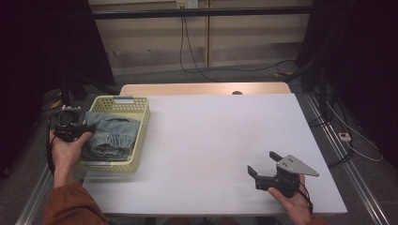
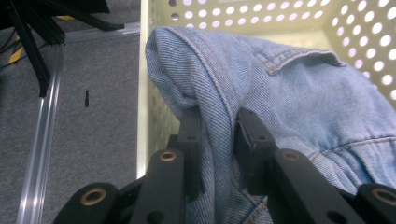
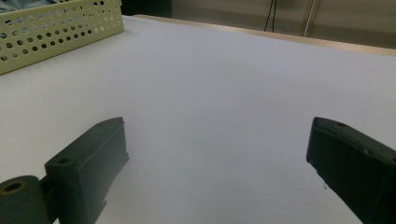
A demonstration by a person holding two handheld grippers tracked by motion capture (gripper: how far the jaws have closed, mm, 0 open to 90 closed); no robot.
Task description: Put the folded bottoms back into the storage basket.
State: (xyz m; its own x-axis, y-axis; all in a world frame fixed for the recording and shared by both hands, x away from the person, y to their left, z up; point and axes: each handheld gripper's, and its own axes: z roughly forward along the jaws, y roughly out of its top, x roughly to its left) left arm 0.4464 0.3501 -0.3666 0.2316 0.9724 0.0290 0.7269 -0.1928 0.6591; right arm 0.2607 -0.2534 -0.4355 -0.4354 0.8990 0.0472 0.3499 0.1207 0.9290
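Here the left gripper [image 2: 217,140], a black two-jaw tool held in the person's left hand [image 1: 65,149], has its jaws clenched on a fold of a light blue denim garment [image 2: 289,98], the cloth pinched between the two black pads with stitched seams running up from the grip. The garment lies bundled inside a pale yellow perforated plastic basket [image 1: 141,123], which sits on the left part of a white rectangular table [image 1: 216,140], close to its left edge. In the high view the left gripper [image 1: 87,129] reaches over the basket's left rim and into the denim [image 1: 112,133], which takes up most of the basket's inside and shows a gathered waistband or cuff toward the near side. In the left gripper view the basket's holed wall [image 2: 364,32] rises behind and beside the garment, and grey floor with a metal rail lies beyond the rim. The right gripper [image 1: 263,164], black with a grey three-cornered plate on top, rests in the person's right hand [image 1: 293,201] near the table's near right corner, well apart from the basket. Its jaws are spread wide with nothing between them; the right gripper view [image 3: 215,158] looks across bare white tabletop [image 3: 224,84] toward the basket's yellow side [image 3: 56,32] at the far left. An orange-brown sleeve [image 1: 70,206] covers the left forearm.
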